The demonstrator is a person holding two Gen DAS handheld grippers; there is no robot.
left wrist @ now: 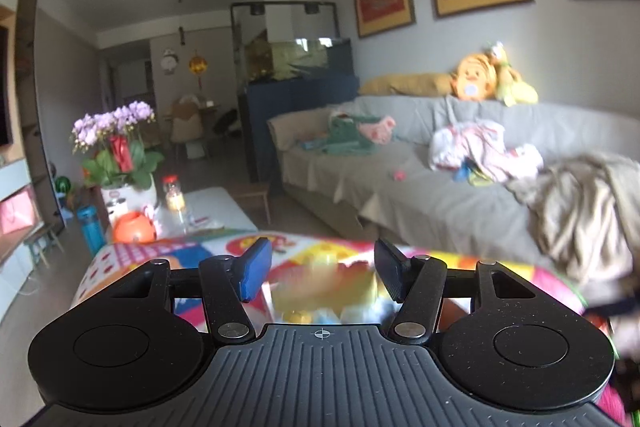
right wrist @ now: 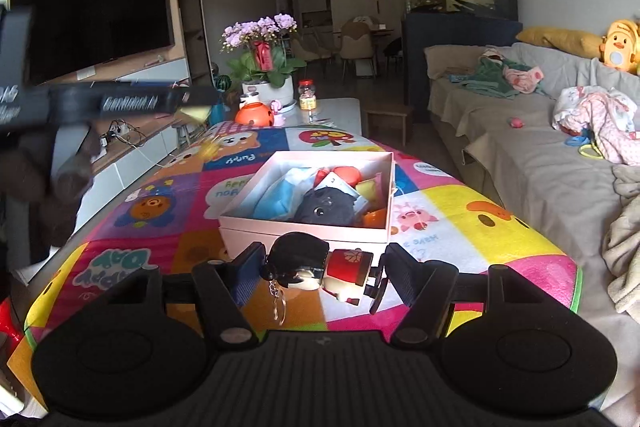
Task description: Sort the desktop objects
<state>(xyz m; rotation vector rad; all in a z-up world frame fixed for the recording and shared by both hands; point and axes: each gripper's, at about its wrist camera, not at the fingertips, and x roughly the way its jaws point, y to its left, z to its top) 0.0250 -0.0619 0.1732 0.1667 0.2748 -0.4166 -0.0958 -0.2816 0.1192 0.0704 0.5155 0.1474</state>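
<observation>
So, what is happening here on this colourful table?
A person is sorting small things into a white box on the colourful mat. The right claw is closed on a small toy figure keychain, just in front of the box, which already holds a blue cloth and a dark round toy. The left claw is lifted and blurred; nothing clear sits between its fingers.

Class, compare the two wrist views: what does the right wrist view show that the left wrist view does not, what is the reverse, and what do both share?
Only the right wrist view shows the right tool shut on a small figure keychain, the white box filled with sorted items, and the dark television.

Only the left wrist view shows the left tool, with nothing gripped, and a blue bottle.

Both share the colourful cartoon mat, the potted orchid, the orange pumpkin toy and the grey sofa.
</observation>
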